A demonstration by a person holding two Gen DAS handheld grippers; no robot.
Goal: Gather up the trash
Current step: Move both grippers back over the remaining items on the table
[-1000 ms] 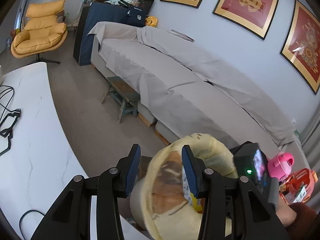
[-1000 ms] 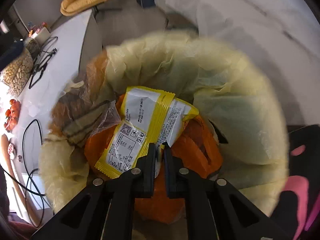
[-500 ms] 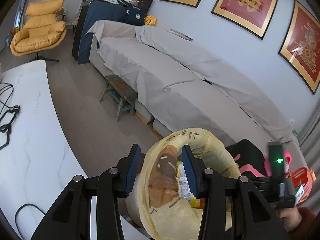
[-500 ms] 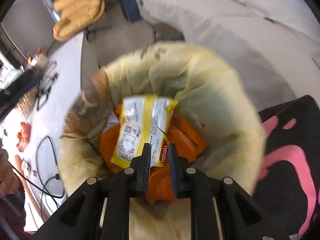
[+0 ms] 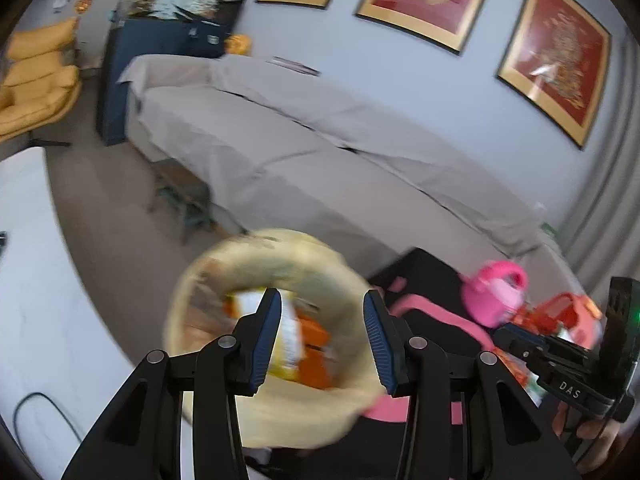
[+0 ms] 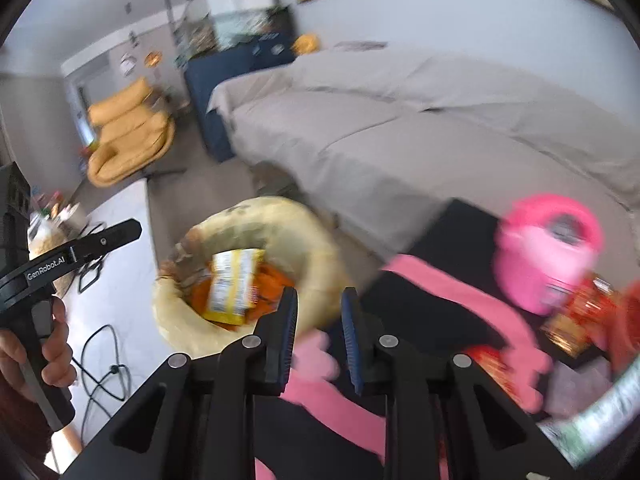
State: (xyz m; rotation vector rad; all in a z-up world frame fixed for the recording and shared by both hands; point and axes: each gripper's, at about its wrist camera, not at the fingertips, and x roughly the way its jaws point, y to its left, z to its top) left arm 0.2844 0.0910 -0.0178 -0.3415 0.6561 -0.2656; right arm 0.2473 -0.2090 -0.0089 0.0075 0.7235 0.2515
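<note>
A trash bin lined with a pale yellow bag (image 6: 256, 216) stands beside the white table; it also shows in the left wrist view (image 5: 288, 248). Inside lie a yellow-and-white snack wrapper (image 6: 234, 280) and orange packaging (image 6: 276, 288). My right gripper (image 6: 318, 338) is open and empty, to the right of the bin and above black-and-pink fabric (image 6: 432, 312). My left gripper (image 5: 320, 340) is open and empty, with its fingers framing the bin's mouth from above. Both views are blurred.
The white marble table (image 6: 120, 240) with black cables (image 6: 108, 364) is on the left. A pink toy (image 6: 548, 252) and red packages (image 6: 592, 312) lie on the right. A grey covered sofa (image 5: 320, 148), a small stool (image 5: 184, 196) and a yellow armchair (image 6: 128, 136) stand behind.
My right gripper has let go of the yellow wrapper, which now lies in the bin, opened, and pulled back to the right. My left gripper has opened wider and shifted right.
</note>
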